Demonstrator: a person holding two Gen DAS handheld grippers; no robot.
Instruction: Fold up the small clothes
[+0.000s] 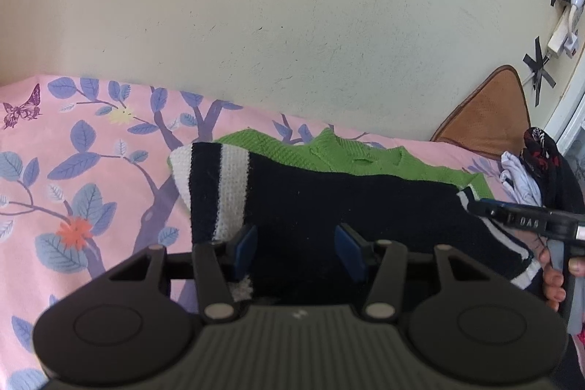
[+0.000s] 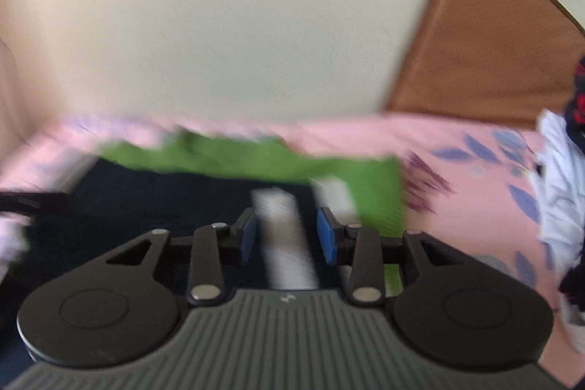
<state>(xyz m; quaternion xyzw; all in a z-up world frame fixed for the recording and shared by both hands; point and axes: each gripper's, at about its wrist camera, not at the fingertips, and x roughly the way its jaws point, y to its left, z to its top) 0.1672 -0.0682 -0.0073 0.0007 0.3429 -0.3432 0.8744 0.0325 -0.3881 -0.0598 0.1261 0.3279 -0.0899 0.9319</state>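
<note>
A small knitted sweater (image 1: 329, 192), dark navy with white stripes and a green upper part (image 1: 347, 154), lies on the pink floral bedsheet (image 1: 73, 170). One striped sleeve (image 1: 215, 185) is folded over its left side. My left gripper (image 1: 296, 247) is open, its blue pads just above the navy fabric, holding nothing. The right gripper shows at the right edge of the left wrist view (image 1: 519, 220), held in a hand. In the blurred right wrist view my right gripper (image 2: 287, 234) is open over a white stripe (image 2: 289, 243) of the sweater (image 2: 164, 207).
A brown cushion (image 1: 493, 112) leans against the cream wall (image 1: 292, 24) at the back right. A pile of white and dark clothes (image 1: 533, 170) lies at the right. It also shows in the right wrist view (image 2: 563, 178).
</note>
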